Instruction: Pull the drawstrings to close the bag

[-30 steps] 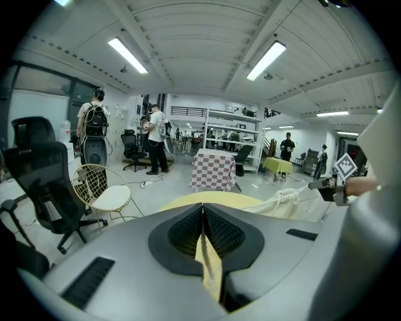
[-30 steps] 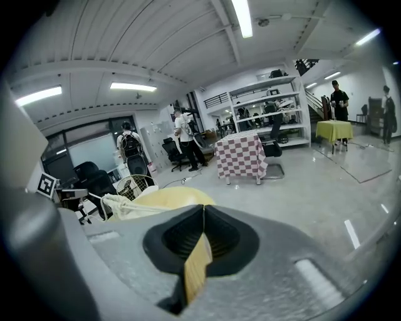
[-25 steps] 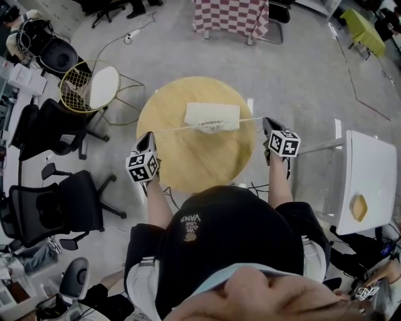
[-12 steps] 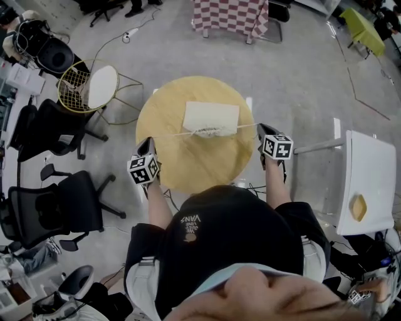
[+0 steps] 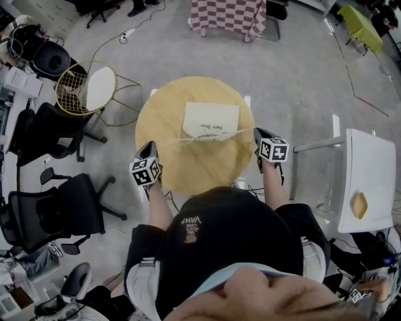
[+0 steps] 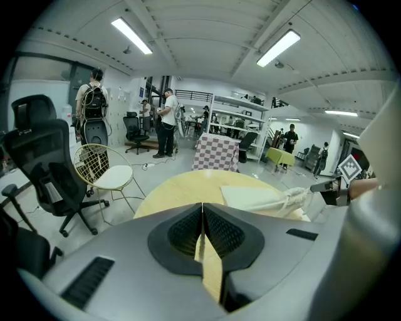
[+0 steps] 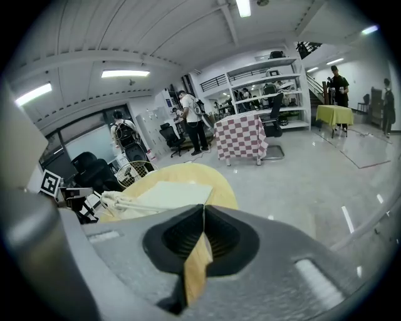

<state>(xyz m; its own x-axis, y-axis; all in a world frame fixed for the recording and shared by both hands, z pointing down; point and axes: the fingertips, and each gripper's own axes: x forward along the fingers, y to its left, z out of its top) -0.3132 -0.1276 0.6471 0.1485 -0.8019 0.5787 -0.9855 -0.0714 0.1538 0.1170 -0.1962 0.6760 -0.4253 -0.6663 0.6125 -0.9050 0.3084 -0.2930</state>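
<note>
A cream drawstring bag (image 5: 211,118) lies flat on the round wooden table (image 5: 188,166), its gathered mouth (image 5: 203,136) facing me. A thin drawstring (image 5: 172,139) runs from the mouth to my left gripper (image 5: 149,145) at the table's left edge, and that gripper is shut on the cord's end. A second cord (image 5: 239,132) leads to my right gripper (image 5: 258,131) at the right edge, also shut on it. In the left gripper view the jaws (image 6: 202,207) meet, with the bag (image 6: 263,199) beyond them. The right gripper (image 7: 203,210) shows the same, with the bag (image 7: 166,193) to its left.
A gold wire chair (image 5: 88,89) with a white seat stands left of the table, with black office chairs (image 5: 56,128) nearer me. A white table (image 5: 369,178) is at the right and a checked-cloth table (image 5: 229,15) at the far side. People (image 6: 166,122) stand in the background.
My right gripper has moved a little left and toward me, nearer the table's edge. The bag's mouth has bunched tighter and its print now shows. The left gripper has barely moved.
</note>
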